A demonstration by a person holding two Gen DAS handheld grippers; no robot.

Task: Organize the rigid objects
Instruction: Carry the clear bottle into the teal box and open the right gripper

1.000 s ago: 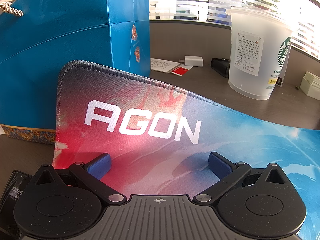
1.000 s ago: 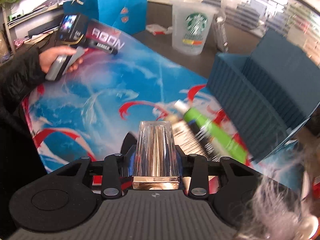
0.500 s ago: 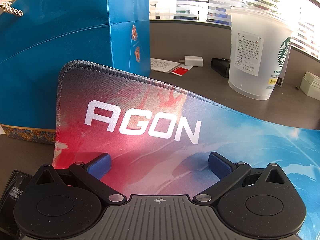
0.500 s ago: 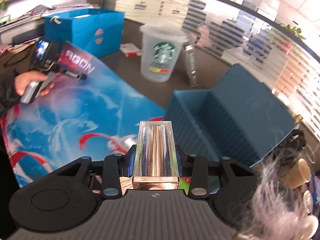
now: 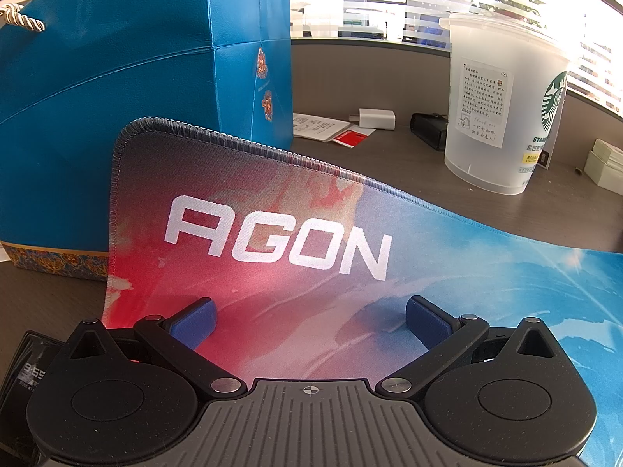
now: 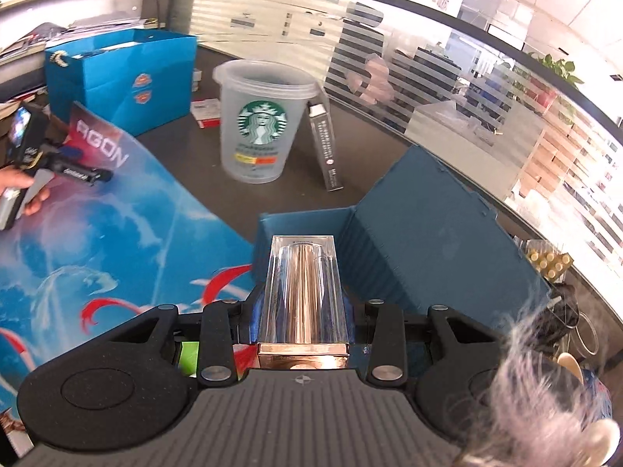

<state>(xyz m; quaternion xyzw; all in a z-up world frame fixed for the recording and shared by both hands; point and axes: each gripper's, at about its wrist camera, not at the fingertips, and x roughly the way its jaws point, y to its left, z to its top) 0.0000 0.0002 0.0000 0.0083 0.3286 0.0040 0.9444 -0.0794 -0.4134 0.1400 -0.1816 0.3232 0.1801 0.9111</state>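
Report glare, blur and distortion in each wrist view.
Left wrist: sharp, windows blown out behind the plastic cup, desk edge bowed by fisheye. Right wrist: cup and mat slightly smeared, held clear case crisp, bright glare on the glass partition.

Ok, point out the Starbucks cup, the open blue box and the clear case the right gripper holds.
Starbucks cup [image 6: 261, 124]: right wrist view, on its green logo.
Open blue box [image 6: 440, 249]: right wrist view, on its raised lid.
Clear case [image 6: 303, 292]: right wrist view, on its top face.
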